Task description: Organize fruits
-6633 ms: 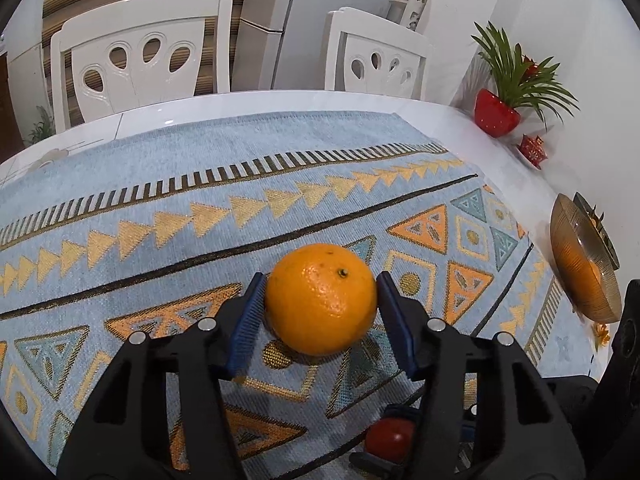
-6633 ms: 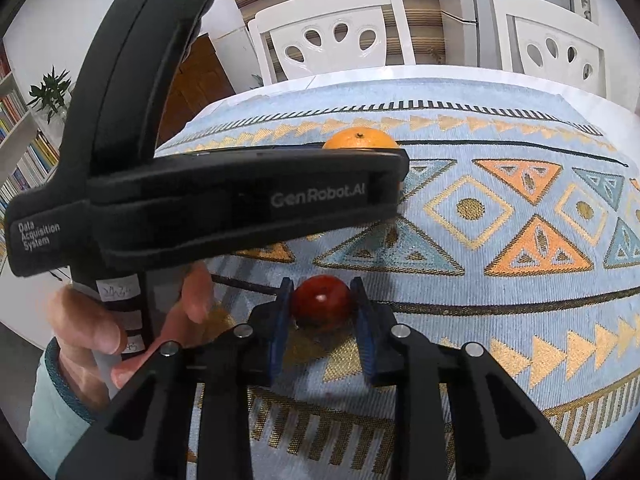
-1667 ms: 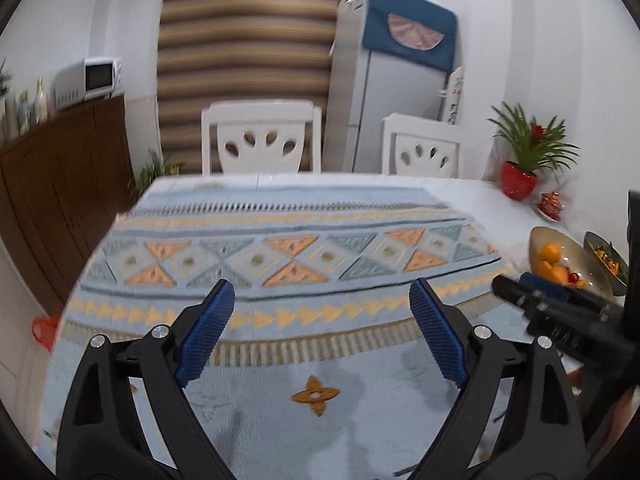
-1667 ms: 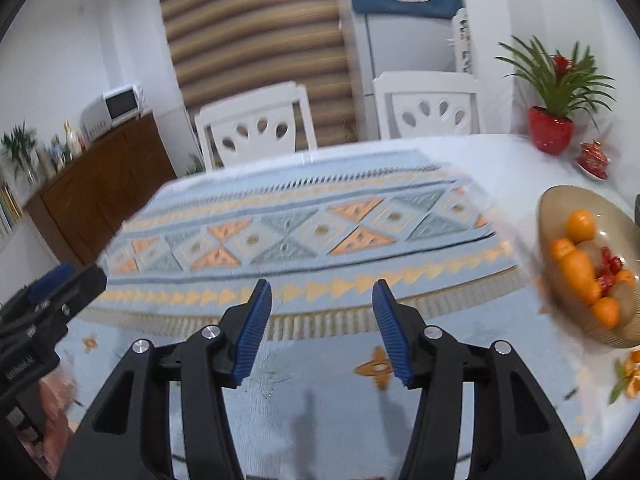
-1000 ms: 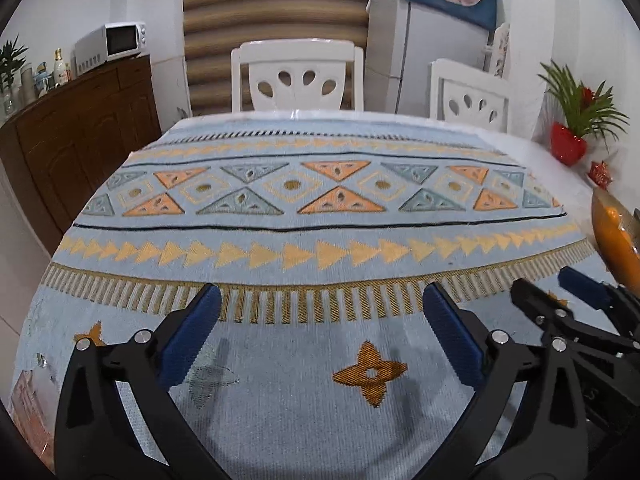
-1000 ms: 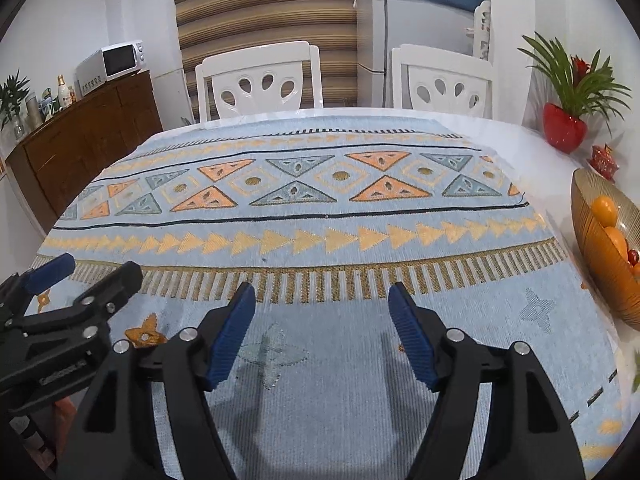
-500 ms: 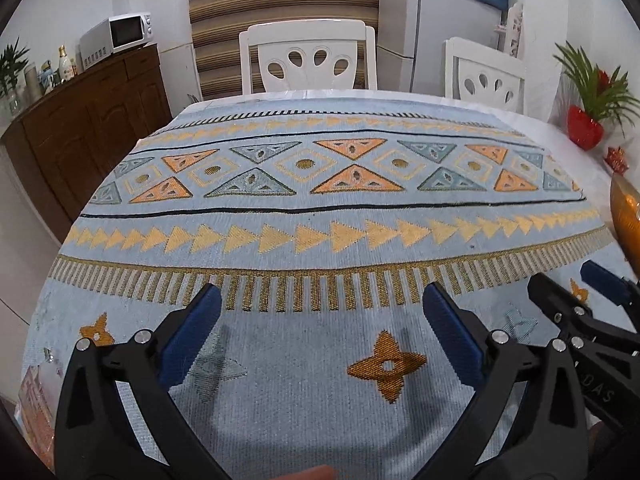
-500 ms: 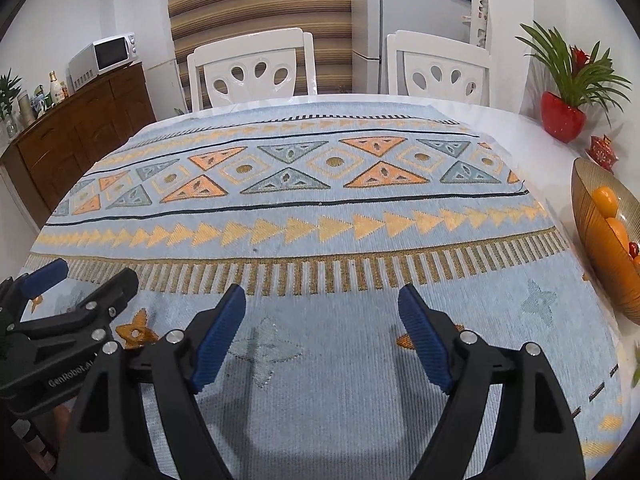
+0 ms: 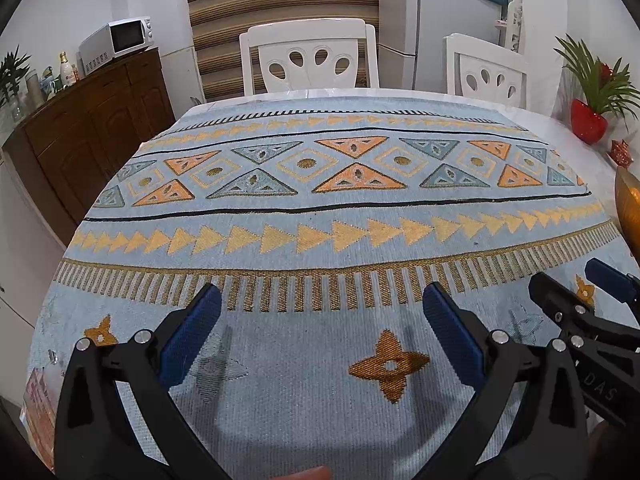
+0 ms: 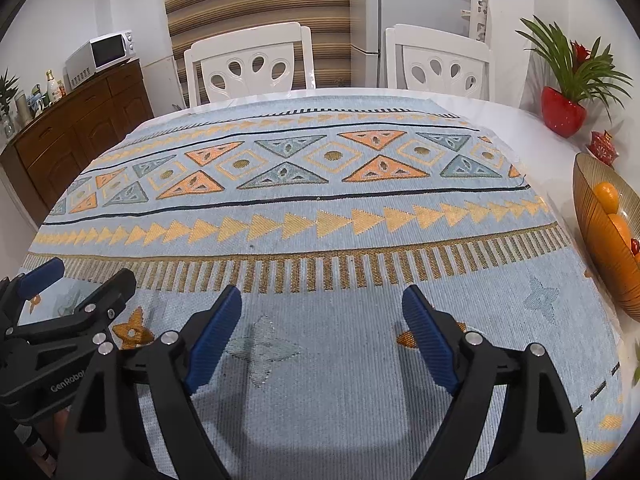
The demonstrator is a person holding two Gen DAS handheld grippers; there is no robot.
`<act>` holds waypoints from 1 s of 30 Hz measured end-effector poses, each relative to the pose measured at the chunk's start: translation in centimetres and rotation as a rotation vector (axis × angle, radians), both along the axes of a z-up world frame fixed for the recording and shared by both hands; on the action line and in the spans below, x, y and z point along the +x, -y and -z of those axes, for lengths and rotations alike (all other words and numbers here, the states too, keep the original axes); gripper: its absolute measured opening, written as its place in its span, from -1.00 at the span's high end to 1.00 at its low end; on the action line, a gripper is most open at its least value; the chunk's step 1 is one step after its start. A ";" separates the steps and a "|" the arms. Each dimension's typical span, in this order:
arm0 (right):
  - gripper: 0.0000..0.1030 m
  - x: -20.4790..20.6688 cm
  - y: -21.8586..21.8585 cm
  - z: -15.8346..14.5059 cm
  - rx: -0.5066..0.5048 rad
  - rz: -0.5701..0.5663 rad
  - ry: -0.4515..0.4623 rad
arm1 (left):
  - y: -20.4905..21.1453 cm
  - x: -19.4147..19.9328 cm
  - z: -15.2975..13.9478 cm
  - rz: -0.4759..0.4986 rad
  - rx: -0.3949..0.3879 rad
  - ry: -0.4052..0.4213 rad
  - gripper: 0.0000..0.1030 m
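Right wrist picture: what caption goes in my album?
Open right tongs above the blue patterned tablecloth, amber ribbed fruit bowl at the right.

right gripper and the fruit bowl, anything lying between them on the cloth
Nothing: the right wrist view shows only bare patterned tablecloth between the right gripper and the fruit bowl.

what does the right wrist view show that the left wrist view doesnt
Only the right wrist view shows inside the bowl, with oranges. Only the left wrist view shows an orange printed thing at the table's near left edge. Both show the patterned cloth, two white chairs, the red-potted plant, and both open grippers: left gripper, right gripper.
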State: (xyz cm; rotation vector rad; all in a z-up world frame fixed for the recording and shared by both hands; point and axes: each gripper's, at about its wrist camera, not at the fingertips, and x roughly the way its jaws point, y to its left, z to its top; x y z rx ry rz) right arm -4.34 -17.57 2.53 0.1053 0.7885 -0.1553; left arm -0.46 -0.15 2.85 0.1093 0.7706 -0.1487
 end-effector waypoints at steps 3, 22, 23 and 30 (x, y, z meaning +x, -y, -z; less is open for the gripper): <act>-0.63 0.0 -0.1 0.0 -0.001 -0.002 0.000 | 0.0 0.0 0.0 -0.003 0.000 -0.004 -0.94; -0.73 0.2 0.0 0.2 -0.004 0.005 -0.016 | -0.1 0.3 0.2 -0.012 -0.004 -0.022 -0.94; -0.73 0.2 0.0 0.2 -0.004 0.005 -0.016 | -0.1 0.3 0.2 -0.012 -0.003 -0.022 -0.94; -0.74 0.2 0.0 0.2 -0.005 0.005 -0.017 | -0.1 0.3 0.3 -0.011 -0.005 -0.024 -0.94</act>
